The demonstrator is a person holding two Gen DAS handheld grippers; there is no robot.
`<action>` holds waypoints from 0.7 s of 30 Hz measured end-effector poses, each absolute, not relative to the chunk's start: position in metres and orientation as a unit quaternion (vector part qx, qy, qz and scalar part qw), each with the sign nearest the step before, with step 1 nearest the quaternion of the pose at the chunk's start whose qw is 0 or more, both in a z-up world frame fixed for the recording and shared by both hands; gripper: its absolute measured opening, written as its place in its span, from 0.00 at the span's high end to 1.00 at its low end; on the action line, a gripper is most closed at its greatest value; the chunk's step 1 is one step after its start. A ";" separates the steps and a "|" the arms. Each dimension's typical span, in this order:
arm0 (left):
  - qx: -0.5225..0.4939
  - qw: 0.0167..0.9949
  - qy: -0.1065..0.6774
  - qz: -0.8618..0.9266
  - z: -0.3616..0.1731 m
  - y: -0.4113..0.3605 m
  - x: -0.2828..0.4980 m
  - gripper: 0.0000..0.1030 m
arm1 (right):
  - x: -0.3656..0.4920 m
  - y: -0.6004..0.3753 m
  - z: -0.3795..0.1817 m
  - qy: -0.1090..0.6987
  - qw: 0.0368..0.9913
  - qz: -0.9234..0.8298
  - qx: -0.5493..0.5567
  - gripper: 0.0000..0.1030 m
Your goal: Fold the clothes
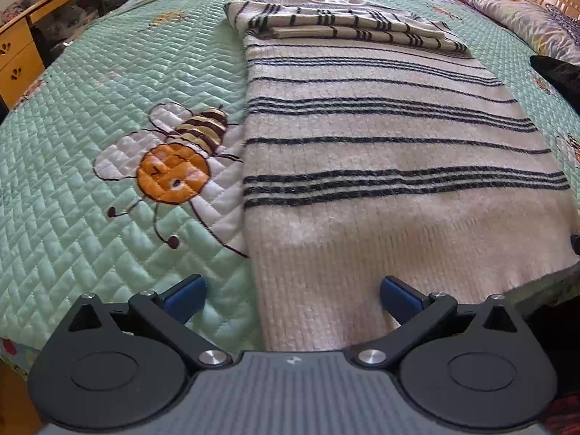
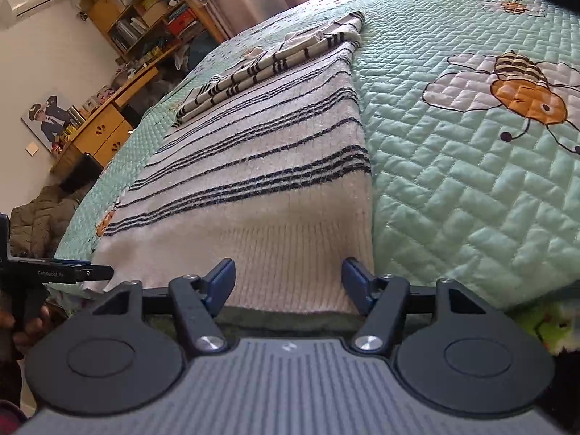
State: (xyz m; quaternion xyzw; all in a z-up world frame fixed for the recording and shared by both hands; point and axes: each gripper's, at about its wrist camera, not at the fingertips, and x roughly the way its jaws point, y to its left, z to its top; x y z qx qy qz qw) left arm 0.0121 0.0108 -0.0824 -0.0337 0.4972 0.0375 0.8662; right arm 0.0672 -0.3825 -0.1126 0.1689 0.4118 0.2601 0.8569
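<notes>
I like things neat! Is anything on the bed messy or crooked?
Nothing stands out. The striped sweater lies flat on the green quilt, sleeves folded tidily across its far end. Both grippers, left and right, are open at its near hem.

Black claw (image 1: 290, 299), blue pads (image 1: 185, 295), silver screws

Both wrist views sit low at the bed's (image 1: 108, 217) near edge, facing across it (sharing the striped sweater (image 1: 380, 166)).
</notes>
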 end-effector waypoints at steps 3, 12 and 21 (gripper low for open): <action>-0.032 0.863 0.503 0.031 -0.082 0.006 0.013 0.01 | 0.064 -0.390 -0.114 0.415 0.854 0.251 0.187 0.41; -0.040 0.859 0.506 0.069 -0.075 0.009 0.016 0.01 | 0.064 -0.392 -0.095 0.388 0.853 0.266 0.224 0.33; -0.034 0.851 0.521 0.065 -0.082 0.005 0.021 0.01 | 0.078 -0.395 -0.124 0.385 0.835 0.278 0.276 0.37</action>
